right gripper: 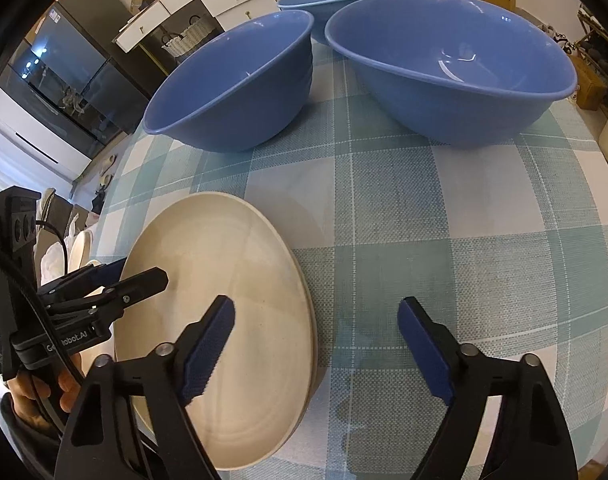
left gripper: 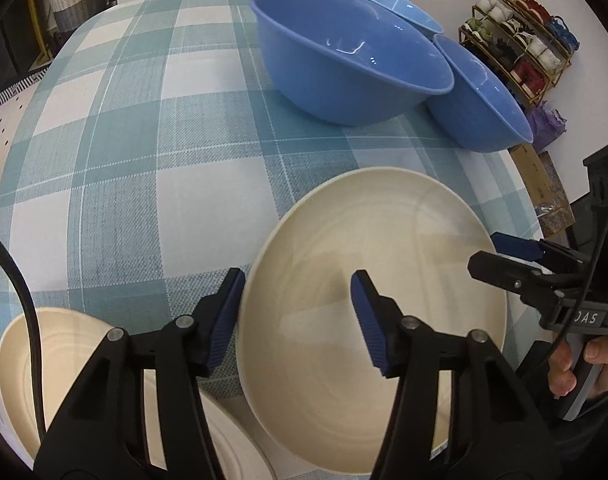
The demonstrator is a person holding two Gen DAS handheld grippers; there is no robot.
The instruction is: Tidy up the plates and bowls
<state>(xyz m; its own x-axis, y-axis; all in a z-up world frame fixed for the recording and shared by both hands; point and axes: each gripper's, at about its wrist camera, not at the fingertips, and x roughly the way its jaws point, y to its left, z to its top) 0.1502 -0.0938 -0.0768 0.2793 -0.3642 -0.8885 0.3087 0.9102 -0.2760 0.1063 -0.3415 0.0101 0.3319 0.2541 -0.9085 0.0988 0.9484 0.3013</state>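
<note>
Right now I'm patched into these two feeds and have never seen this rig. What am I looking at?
No robot arm here: a person holds a handheld two-finger gripper in each hand, each carrying a fisheye camera looking along its jaws. The left gripper straddles the left rim of a cream plate; the right gripper straddles its right rim. Both sets of jaws stand apart from the rim, so nothing is gripped yet. The plate lies on a checked tablecloth. Behind it stand three blue bowls. More cream plates lie at the left view's lower left.
</note>
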